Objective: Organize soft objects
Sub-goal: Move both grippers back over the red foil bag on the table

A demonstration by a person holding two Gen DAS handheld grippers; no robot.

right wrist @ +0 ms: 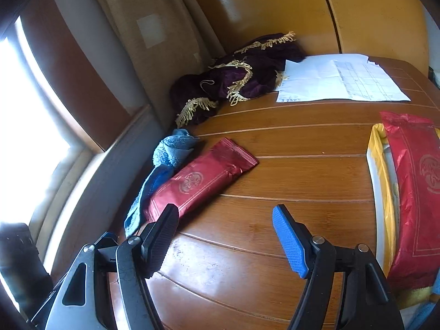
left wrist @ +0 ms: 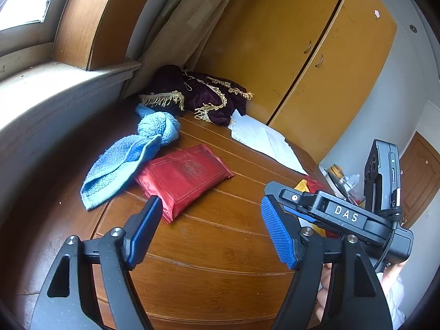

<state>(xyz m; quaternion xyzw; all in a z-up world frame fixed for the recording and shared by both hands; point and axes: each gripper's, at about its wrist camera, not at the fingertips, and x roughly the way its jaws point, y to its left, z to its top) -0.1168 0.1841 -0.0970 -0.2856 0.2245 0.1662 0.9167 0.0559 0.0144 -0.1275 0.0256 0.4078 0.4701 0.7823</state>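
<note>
Wooden surface (right wrist: 275, 170), brown with pale inlaid lines, standing against a windowed wall on one side and yellow-brown cupboard doors (left wrist: 316, 55) at the back; dark purple velvet cloth (right wrist: 242, 77) with gold fringe, bunched in the far corner where the wall meets the cupboard; white printed paper sheets (right wrist: 338, 79), lying flat just beside the velvet cloth, one corner touching it; light blue towel (left wrist: 123, 162), crumpled and knotted at its far end, lying along the window-side edge of the surface; red foil packet (left wrist: 184, 178), flat near the middle, its one edge tucked against the towel; second red foil packet (right wrist: 415, 192), resting in a container with yellow and white rims (right wrist: 381, 192) at the opposite side, well apart from the first; left gripper (left wrist: 211, 225), jaws spread wide and holding nothing, hovering just short of the first packet; right gripper (right wrist: 222, 236), likewise released and empty, its left finger overlapping the near end of the packet and towel in view.
</note>
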